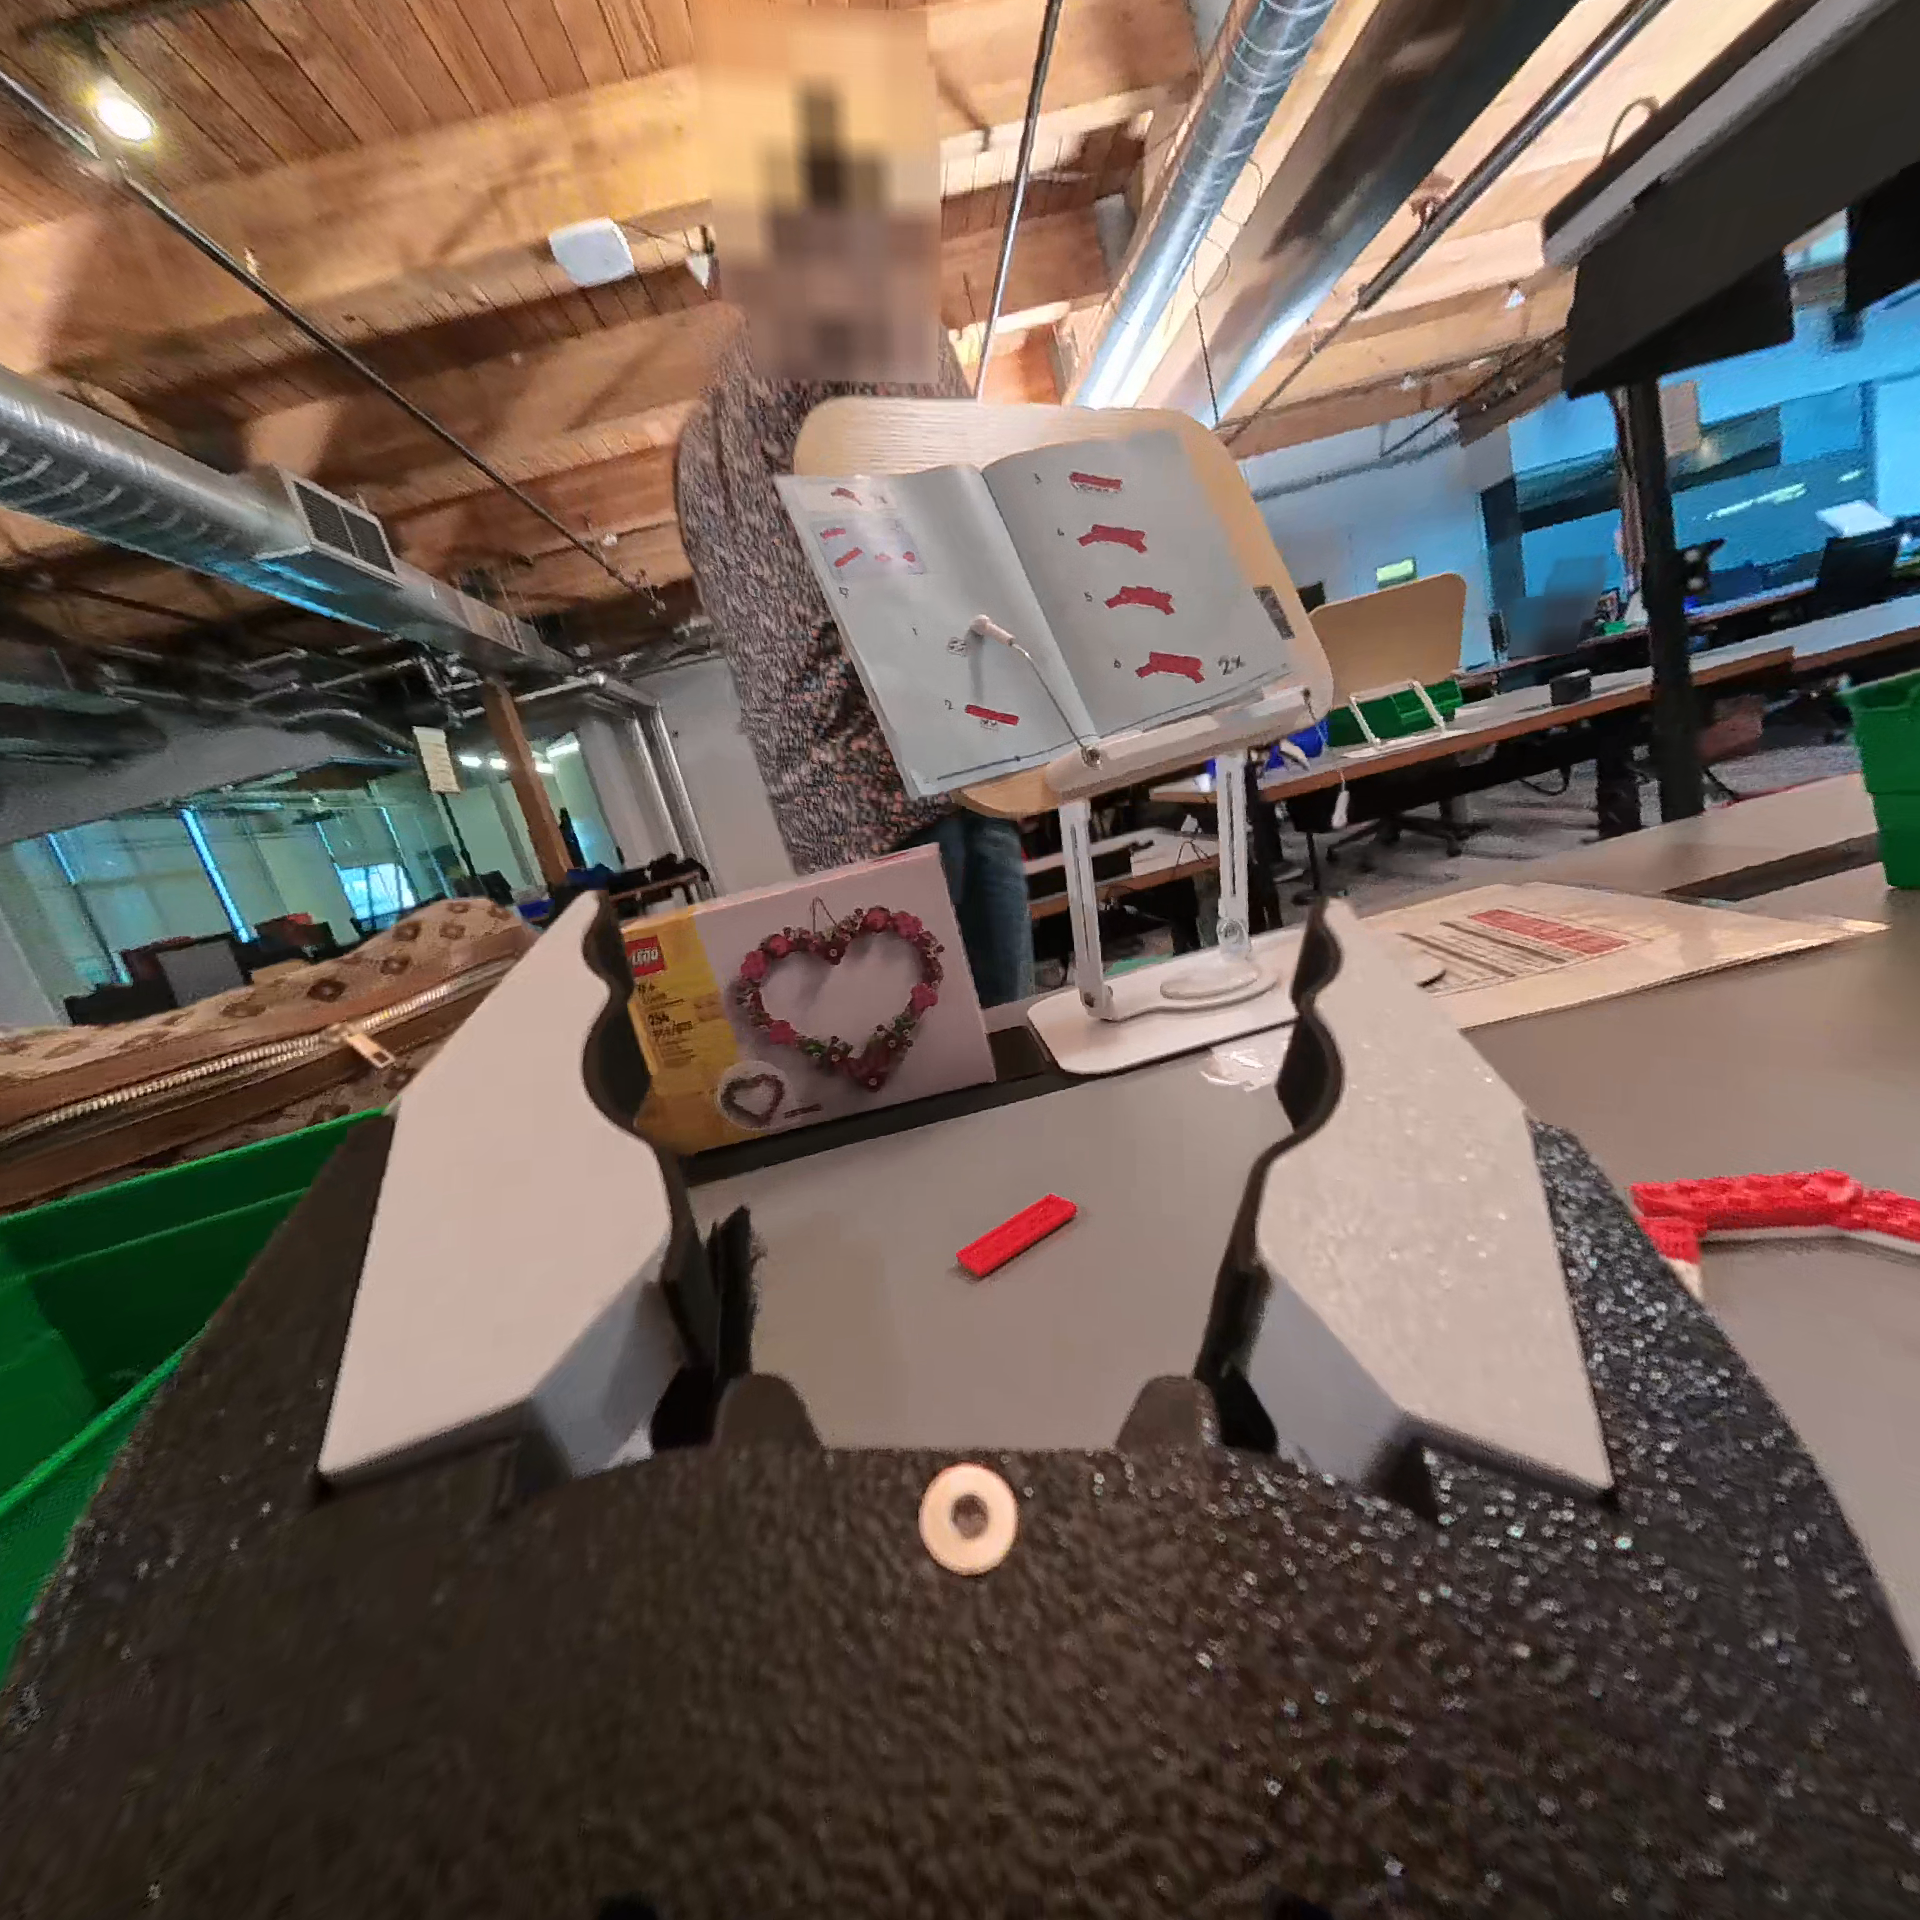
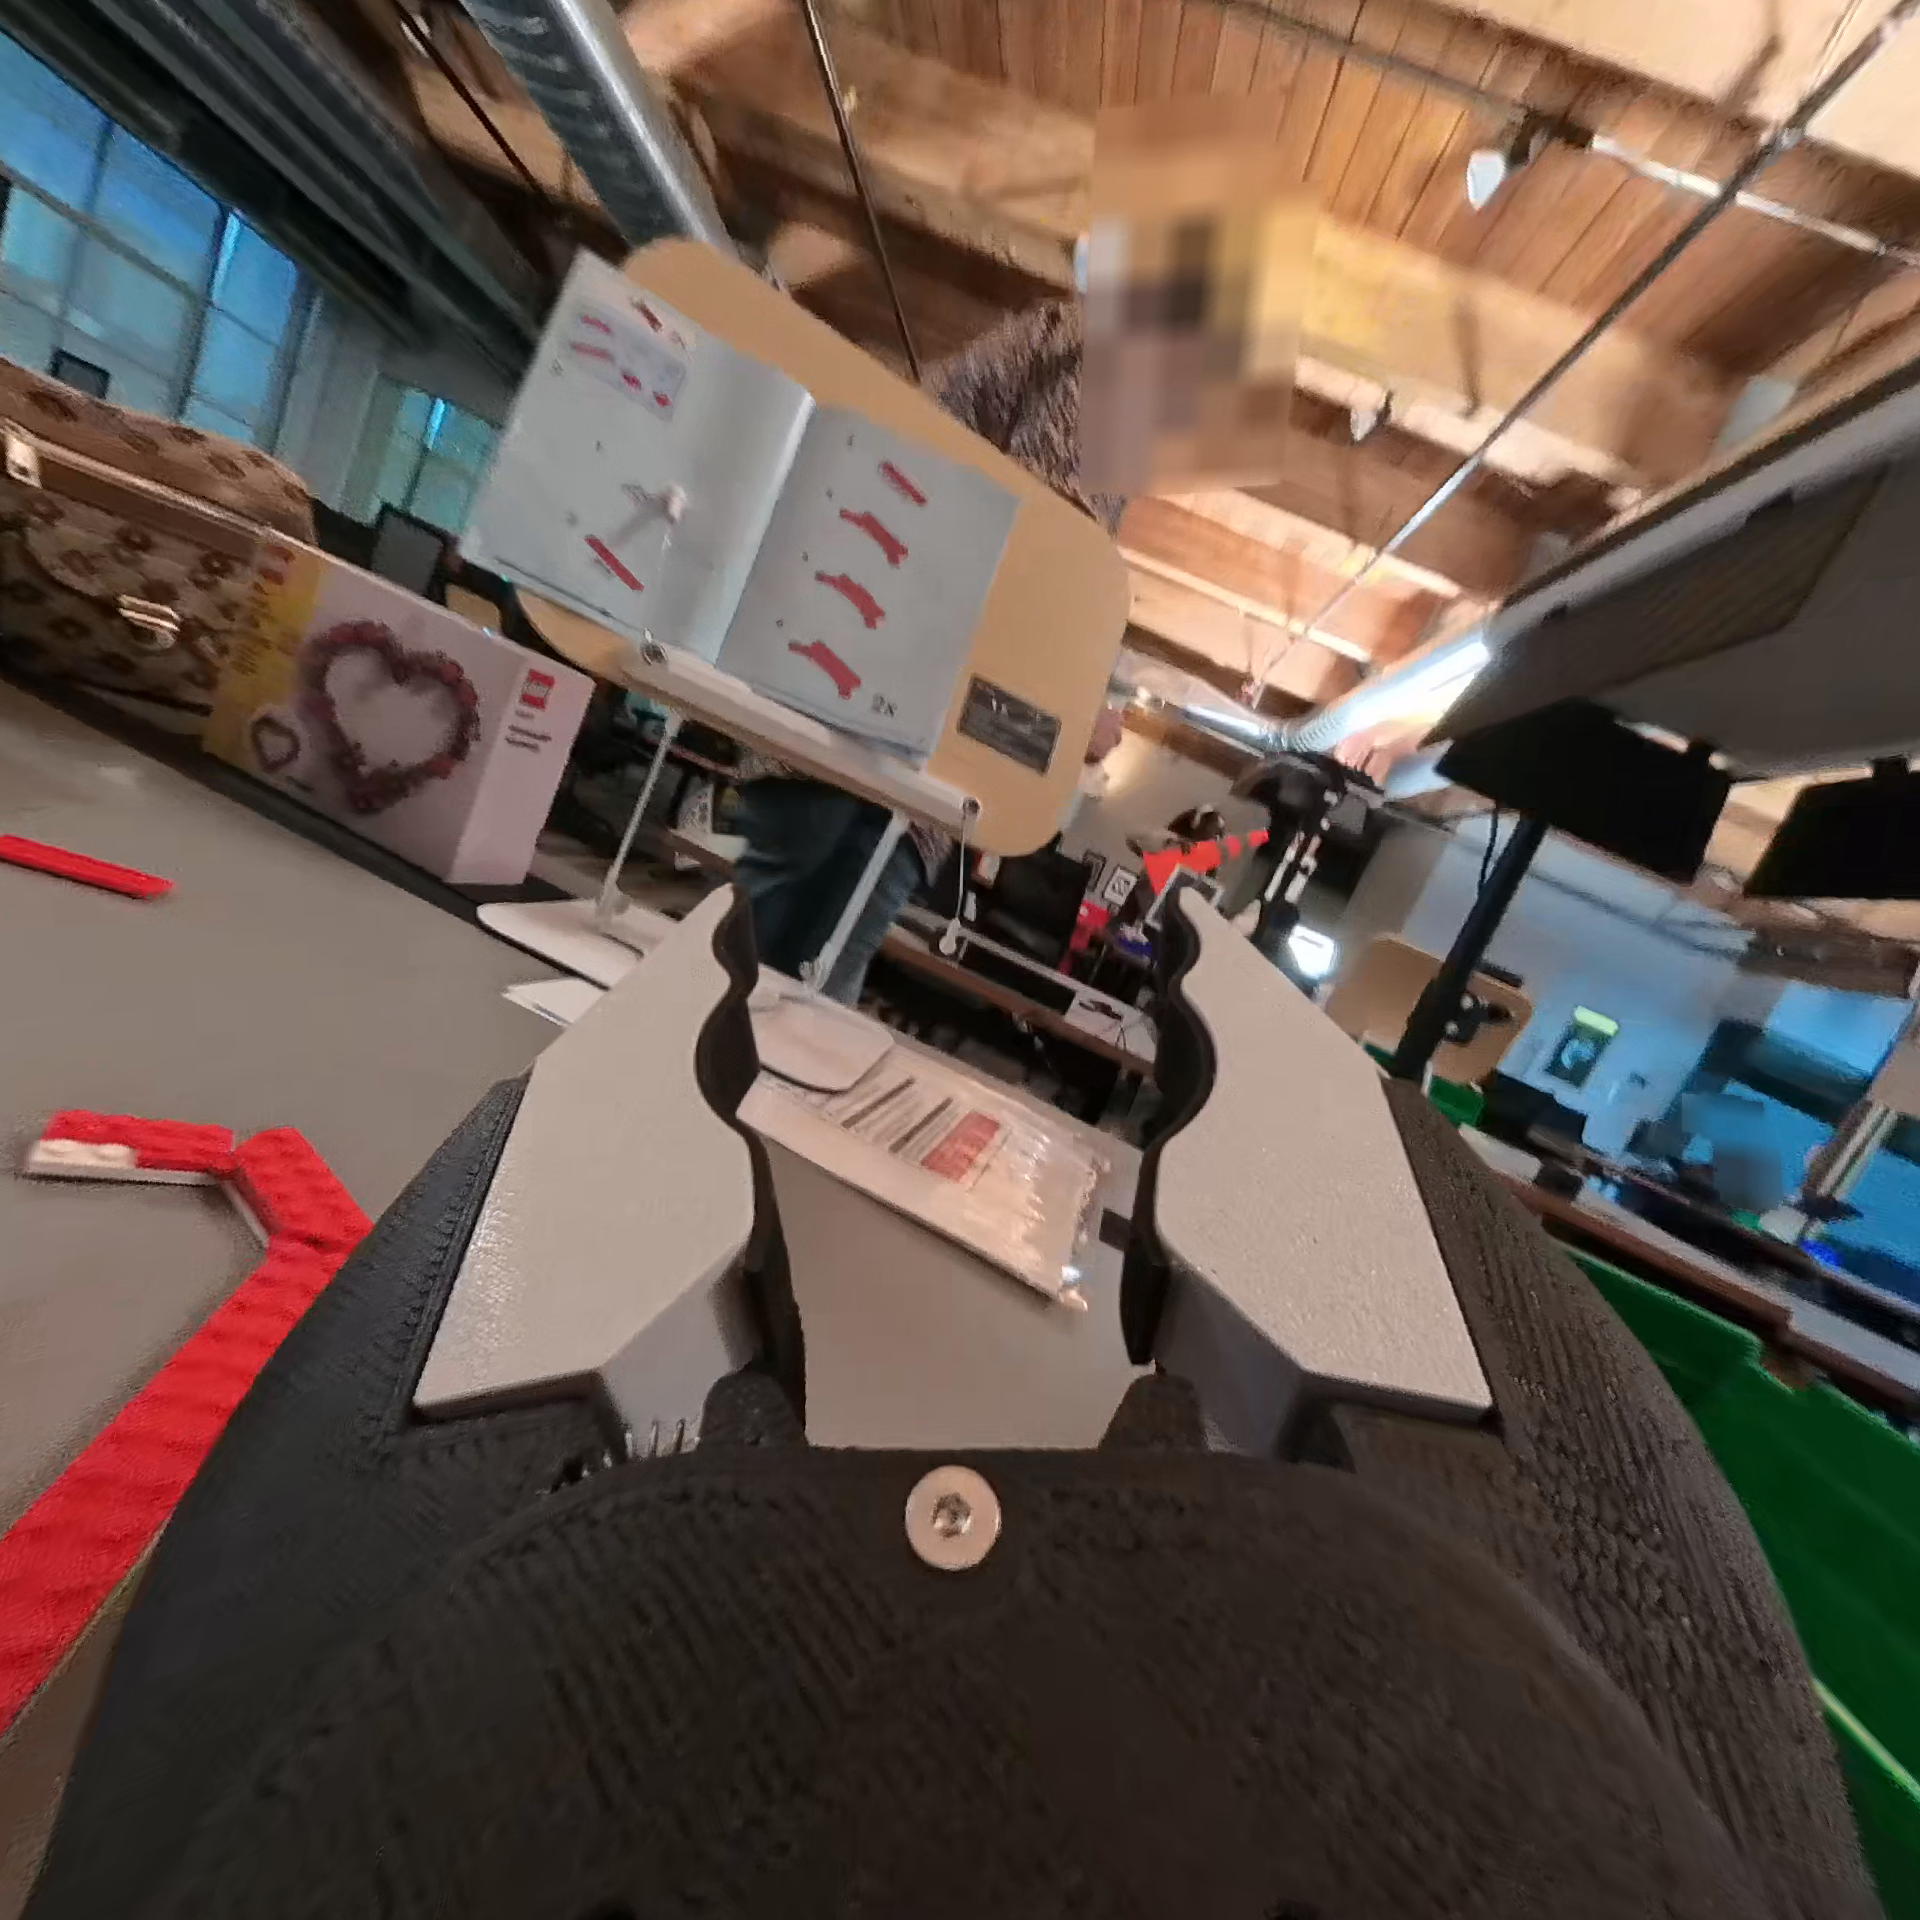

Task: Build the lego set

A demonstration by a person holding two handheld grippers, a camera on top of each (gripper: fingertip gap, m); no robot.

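Lies flat on the grey desk [image 1: 1039, 1382], that loose red plate [image 1: 1015, 1233], straight ahead between the spread, empty left tongs [image 1: 961, 1049], long axis slanting up to the right. Sits far off to the left of the right tongs [image 2: 961, 961], also parted and empty. Nearer the left, so likely its pick. Rests alongside: red heart frame [image 2: 156, 1382].
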